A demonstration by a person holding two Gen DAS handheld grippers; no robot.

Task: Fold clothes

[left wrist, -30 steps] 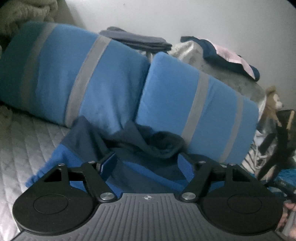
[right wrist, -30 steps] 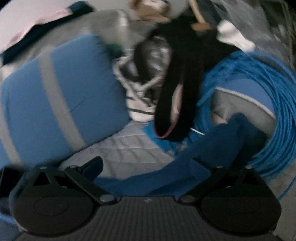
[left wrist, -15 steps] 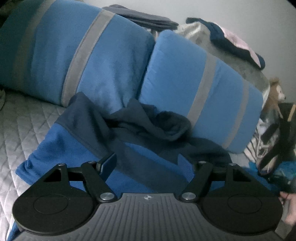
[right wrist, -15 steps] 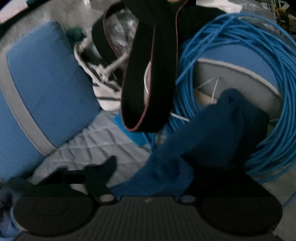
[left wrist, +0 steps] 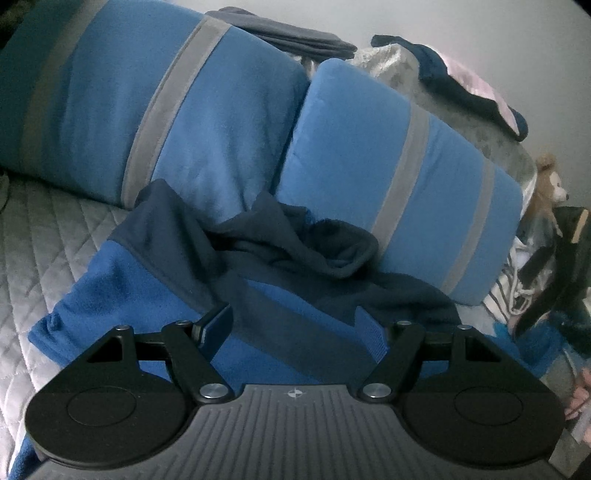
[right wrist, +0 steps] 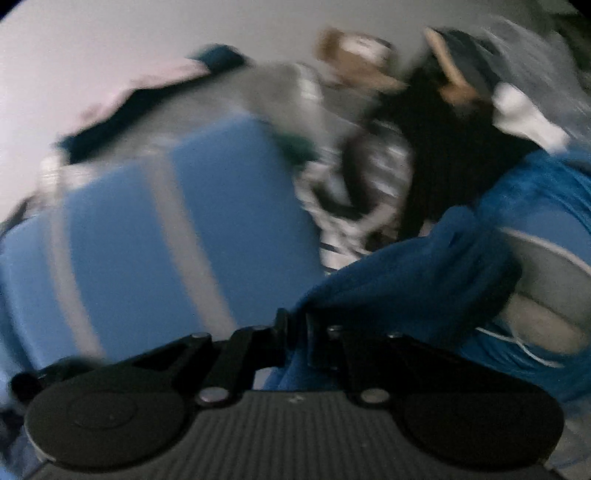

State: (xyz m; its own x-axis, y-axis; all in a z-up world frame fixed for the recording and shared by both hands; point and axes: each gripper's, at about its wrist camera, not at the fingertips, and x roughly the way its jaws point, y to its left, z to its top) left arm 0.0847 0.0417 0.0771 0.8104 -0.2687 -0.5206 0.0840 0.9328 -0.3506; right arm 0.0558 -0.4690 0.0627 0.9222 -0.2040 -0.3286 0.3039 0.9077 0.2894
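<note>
A blue fleece top (left wrist: 122,280) with a navy yoke and hood lies spread on the quilted bed, its hood bunched against the pillows. My left gripper (left wrist: 295,325) is open, hovering just over the top's chest. In the blurred right wrist view, my right gripper (right wrist: 295,325) is shut on the top's blue sleeve (right wrist: 424,266), which stretches up and to the right from the jaws.
Two blue pillows with grey stripes (left wrist: 399,173) lie behind the top. Folded dark clothes (left wrist: 295,35) and a navy-pink garment (left wrist: 476,96) rest behind them. Right of the bed are a plush toy (left wrist: 550,181), a striped bag (right wrist: 354,206) and coiled blue cable (right wrist: 546,177).
My right gripper closed on the blue sleeve and swung upward, away from the cable. My left gripper drew back slightly, showing more of the top.
</note>
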